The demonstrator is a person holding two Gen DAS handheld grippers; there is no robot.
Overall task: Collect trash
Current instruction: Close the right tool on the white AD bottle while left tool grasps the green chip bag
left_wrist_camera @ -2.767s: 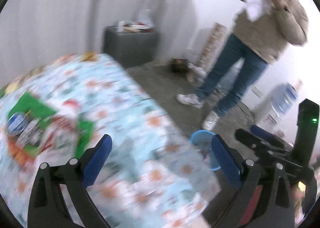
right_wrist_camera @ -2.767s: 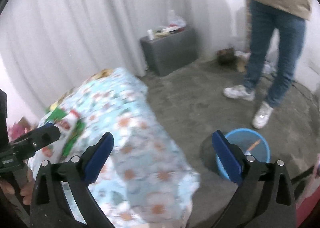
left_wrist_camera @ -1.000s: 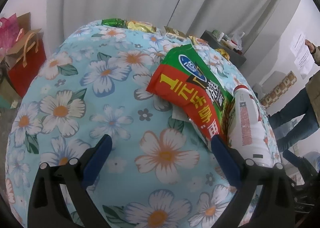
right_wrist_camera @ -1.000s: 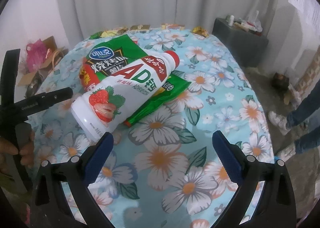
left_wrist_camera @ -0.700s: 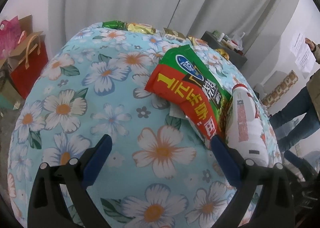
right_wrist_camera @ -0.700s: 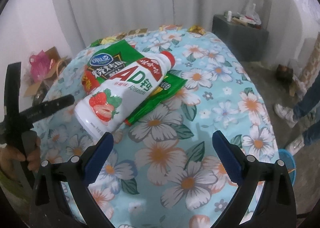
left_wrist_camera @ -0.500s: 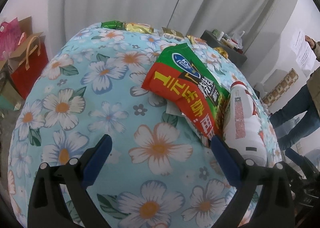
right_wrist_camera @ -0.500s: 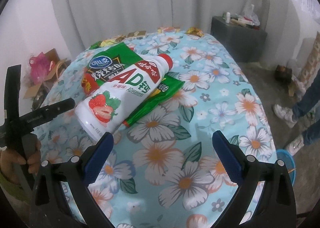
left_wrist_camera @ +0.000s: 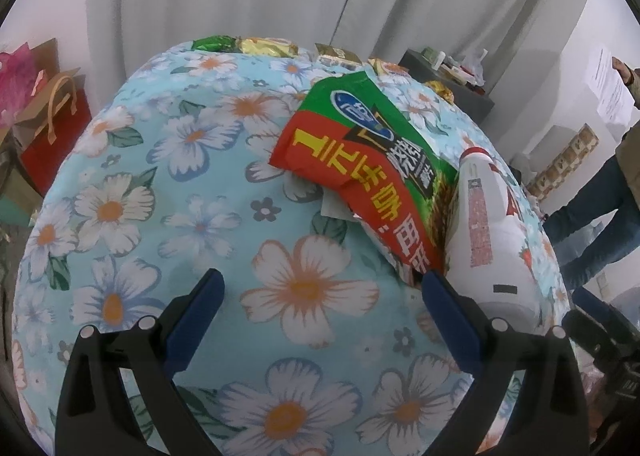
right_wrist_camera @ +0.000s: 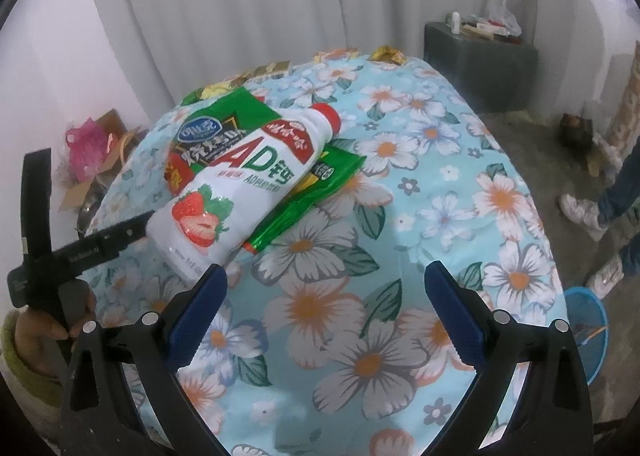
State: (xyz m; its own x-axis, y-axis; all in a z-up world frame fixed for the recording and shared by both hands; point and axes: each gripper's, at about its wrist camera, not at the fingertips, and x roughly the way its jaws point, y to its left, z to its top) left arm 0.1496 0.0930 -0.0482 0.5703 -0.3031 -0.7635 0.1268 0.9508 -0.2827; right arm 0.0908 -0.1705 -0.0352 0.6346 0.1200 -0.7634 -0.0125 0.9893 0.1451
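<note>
A white strawberry drink bottle [right_wrist_camera: 244, 184] with a red cap lies on its side on a green and red snack bag [right_wrist_camera: 208, 136] on the floral tablecloth [right_wrist_camera: 400, 216]. In the left wrist view the snack bag [left_wrist_camera: 360, 168] lies ahead and right, with the bottle [left_wrist_camera: 488, 232] beyond it. My left gripper [left_wrist_camera: 320, 292] is open and empty above the cloth, its right fingertip close to the bag's near corner. My right gripper [right_wrist_camera: 324, 288] is open and empty, its left fingertip near the bottle's base. The left gripper's arm [right_wrist_camera: 80, 252] shows left of the bottle.
Small foil wrappers [left_wrist_camera: 264, 46] lie along the table's far edge. A blue bin [right_wrist_camera: 588, 316] stands on the floor at right. A grey cabinet [right_wrist_camera: 480, 64] stands by the curtain. A person's legs [right_wrist_camera: 612, 196] are at right. Gift bags [left_wrist_camera: 44, 124] stand at left.
Both grippers swung from facing the floor and bin to facing the table, then eased closer to the bag and bottle. Both stayed open.
</note>
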